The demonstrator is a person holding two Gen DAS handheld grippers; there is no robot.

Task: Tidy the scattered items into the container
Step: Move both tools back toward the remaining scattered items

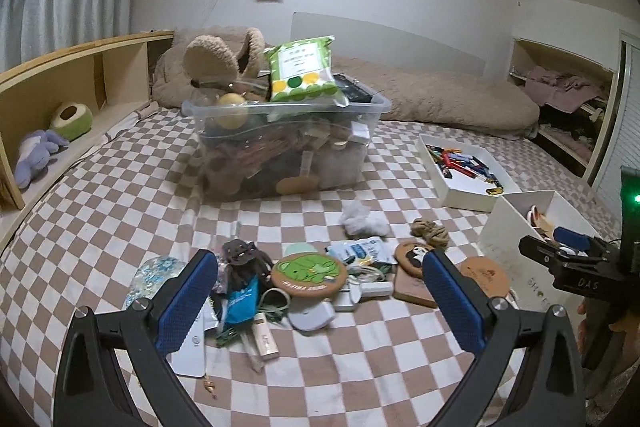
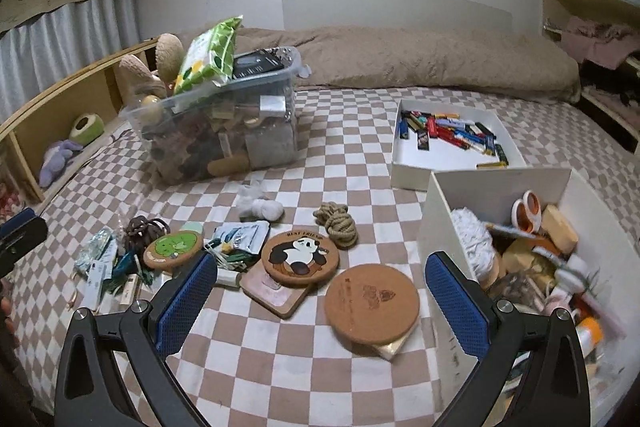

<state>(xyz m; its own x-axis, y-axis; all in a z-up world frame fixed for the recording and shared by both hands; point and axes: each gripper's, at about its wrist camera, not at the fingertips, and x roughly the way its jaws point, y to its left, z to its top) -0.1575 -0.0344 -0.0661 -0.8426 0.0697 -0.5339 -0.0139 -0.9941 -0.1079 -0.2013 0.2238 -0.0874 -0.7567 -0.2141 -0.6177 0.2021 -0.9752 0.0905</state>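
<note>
Left gripper point(image 1: 320, 301) spread wide, empty, above small clutter point(image 1: 256, 291) (likely choosing pick); right gripper point(image 2: 322, 301) likewise agape over plain cork coaster point(image 2: 371, 301); white box point(image 2: 472, 187) just beside, half-filled.

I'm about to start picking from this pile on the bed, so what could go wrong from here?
The plain cork coaster rests on a thin card, so the right gripper may lift both or drop one. By the left gripper, cables tangle under the green coaster and could drag neighbours. The white box looks nearly full.
</note>
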